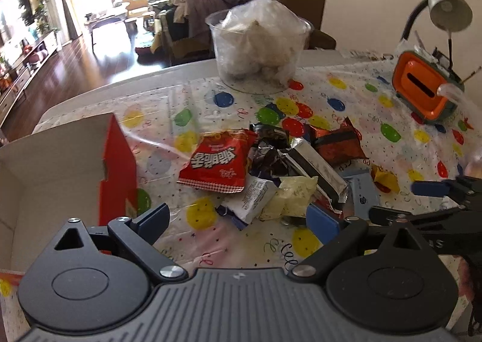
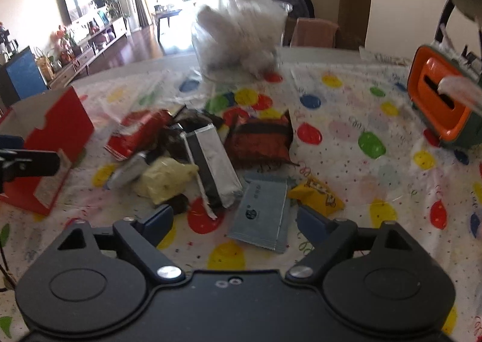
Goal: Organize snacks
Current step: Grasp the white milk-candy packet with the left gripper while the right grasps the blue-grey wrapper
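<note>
Red snack packet (image 1: 217, 161) carried large white block characters, upside down in the left wrist view, not legible to me. Tablecloth (image 1: 289, 251) showed partial cursive "Cele". Other wrappers' print too small.

- The left gripper (image 1: 238, 218) is showing a black body, its ribbed grey top plate bearing a small pale mark at the middle.
- Two round black housings are flanking that plate, each with a silver screw at its link.
- Its fingers (image 1: 323, 223) are wearing blue pads.
- The right gripper (image 2: 235, 221) is showing the same black build, with a smooth top plate carrying two small screws, and blue-padded fingers (image 2: 313, 223).
</note>
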### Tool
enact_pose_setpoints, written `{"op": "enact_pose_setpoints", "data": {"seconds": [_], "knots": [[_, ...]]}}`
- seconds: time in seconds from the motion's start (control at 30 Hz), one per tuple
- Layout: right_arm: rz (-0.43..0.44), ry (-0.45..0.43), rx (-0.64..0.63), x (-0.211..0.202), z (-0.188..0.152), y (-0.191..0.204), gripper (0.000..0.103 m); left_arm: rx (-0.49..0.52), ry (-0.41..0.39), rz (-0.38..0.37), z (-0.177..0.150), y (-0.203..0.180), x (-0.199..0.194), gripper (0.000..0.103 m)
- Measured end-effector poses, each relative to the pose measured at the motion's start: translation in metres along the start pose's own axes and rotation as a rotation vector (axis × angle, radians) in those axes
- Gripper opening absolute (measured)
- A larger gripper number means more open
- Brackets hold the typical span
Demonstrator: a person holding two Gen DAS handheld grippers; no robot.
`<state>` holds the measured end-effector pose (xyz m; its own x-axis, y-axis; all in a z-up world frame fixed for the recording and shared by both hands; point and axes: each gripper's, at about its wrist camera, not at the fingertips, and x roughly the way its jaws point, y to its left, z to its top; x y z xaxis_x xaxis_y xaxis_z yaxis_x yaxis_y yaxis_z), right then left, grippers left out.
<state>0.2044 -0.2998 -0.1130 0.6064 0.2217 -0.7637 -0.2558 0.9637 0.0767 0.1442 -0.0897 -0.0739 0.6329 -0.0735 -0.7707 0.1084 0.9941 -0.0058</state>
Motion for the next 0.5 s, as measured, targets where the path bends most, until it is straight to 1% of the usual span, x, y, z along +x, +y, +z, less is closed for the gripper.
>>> {"op": "enact_pose_setpoints", "data": {"seconds": [0.13,0.23,0.27,0.37,0.43,0.5], "knots": [[0.001,0.045,0.003,0.027,0.002,-0.008,0.082,0.038,0.029,-0.01,0.004,-0.003,0.019,0.092],[0.0,0.078,0.026,0.044,0.004,-0.016,0.079,0.031,0.066,-0.026,0.007,0.0,0.037,0.087],[0.001,0.084,0.031,0.048,0.005,-0.019,0.079,0.023,0.081,-0.033,0.008,0.002,0.043,0.084],[-0.005,0.094,0.035,0.056,0.008,-0.024,0.077,-0.023,0.136,-0.055,0.012,0.008,0.062,0.082],[-0.006,0.099,0.028,0.06,0.01,-0.026,0.076,-0.075,0.178,-0.106,0.016,0.015,0.075,0.081],[-0.004,0.102,0.021,0.063,0.011,-0.028,0.073,-0.103,0.195,-0.118,0.019,0.019,0.085,0.08]]}}
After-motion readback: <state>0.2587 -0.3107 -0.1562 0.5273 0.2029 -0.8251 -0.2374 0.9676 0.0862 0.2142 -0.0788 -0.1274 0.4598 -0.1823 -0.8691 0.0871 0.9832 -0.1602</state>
